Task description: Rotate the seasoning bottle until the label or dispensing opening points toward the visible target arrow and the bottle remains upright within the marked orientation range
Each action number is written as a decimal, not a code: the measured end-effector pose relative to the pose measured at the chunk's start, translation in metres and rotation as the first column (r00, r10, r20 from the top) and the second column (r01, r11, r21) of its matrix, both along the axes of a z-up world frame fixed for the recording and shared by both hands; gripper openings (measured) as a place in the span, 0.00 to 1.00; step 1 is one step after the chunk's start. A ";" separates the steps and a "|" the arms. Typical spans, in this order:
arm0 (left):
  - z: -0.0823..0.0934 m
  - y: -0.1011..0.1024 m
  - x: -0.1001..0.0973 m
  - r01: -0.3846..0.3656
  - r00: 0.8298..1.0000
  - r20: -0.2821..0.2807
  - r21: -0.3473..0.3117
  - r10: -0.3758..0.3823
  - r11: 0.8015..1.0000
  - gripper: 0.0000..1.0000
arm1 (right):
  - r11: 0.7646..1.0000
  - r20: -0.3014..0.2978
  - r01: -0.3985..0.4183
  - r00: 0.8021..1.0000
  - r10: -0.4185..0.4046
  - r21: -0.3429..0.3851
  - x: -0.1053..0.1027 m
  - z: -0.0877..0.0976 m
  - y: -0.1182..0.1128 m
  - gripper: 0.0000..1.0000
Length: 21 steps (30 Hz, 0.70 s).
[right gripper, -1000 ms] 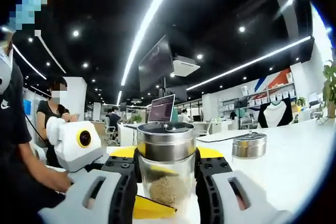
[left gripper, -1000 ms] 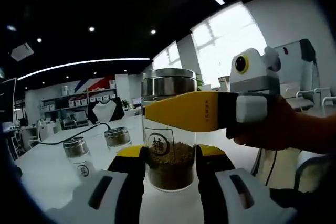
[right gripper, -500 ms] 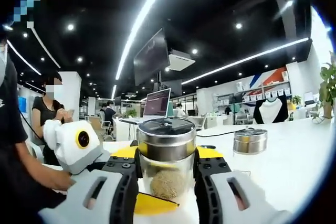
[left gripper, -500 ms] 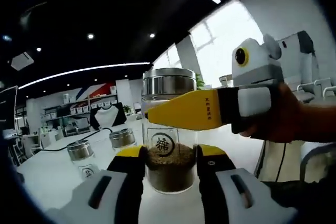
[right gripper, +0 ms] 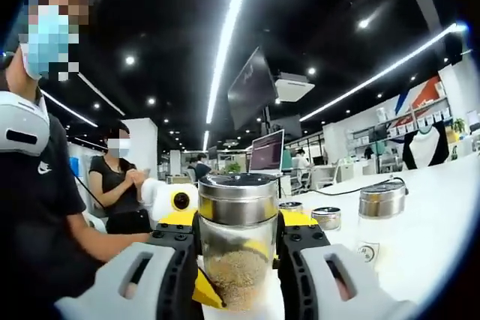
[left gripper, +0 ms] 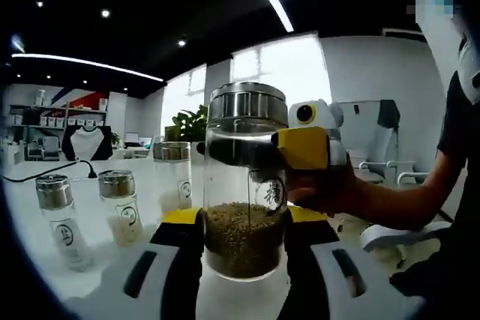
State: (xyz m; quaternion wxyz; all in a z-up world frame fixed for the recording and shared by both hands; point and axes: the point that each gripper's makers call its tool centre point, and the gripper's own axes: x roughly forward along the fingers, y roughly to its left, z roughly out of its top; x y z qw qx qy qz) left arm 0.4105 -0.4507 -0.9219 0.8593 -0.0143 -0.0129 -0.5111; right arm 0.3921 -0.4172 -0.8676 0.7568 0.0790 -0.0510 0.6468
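The round label mark on the seasoning bottle [left gripper: 245, 185], centred on the glass in the left gripper view a second ago, now sits toward its right side, and the right gripper [left gripper: 255, 151] reaches it more end-on. The bottle stands upright on the white table [left gripper: 97, 260], part-filled with brown granules. The left gripper [left gripper: 244, 241] is closed on its lower body, the right gripper [right gripper: 238, 241] closed on it just under the steel cap.

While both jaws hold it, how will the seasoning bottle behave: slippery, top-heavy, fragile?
The seasoning bottle looks like smooth clear glass, so probably slippery and breakable. Its metal lid rides above a low fill of granules, so it may tip if released tilted.
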 end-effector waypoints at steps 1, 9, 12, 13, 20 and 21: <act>0.000 0.000 0.000 0.001 1.000 0.002 0.001 -0.001 1.000 0.44 | 1.000 -0.003 -0.002 1.000 0.002 0.002 0.000 0.000 0.000 0.38; 0.004 0.010 0.014 -0.223 0.974 0.031 0.015 0.223 0.975 0.43 | 0.995 -0.053 0.093 0.994 -0.091 0.046 0.016 0.004 0.003 0.38; 0.005 0.017 0.022 -0.338 0.938 0.101 0.072 0.330 0.938 0.43 | 0.986 -0.055 0.167 0.985 -0.165 0.030 0.023 0.005 0.005 0.38; 0.005 0.017 0.023 -0.361 0.929 0.115 0.082 0.351 0.929 0.43 | 0.983 -0.056 0.184 0.982 -0.182 0.026 0.024 0.005 0.006 0.38; 0.007 0.026 0.031 -0.483 0.871 0.131 0.052 0.474 0.874 0.43 | 0.953 -0.034 0.302 0.953 -0.303 -0.022 0.031 0.006 0.012 0.37; 0.007 0.028 0.033 -0.497 0.863 0.135 0.053 0.487 0.866 0.43 | 0.949 -0.023 0.314 0.949 -0.314 -0.027 0.032 0.006 0.012 0.37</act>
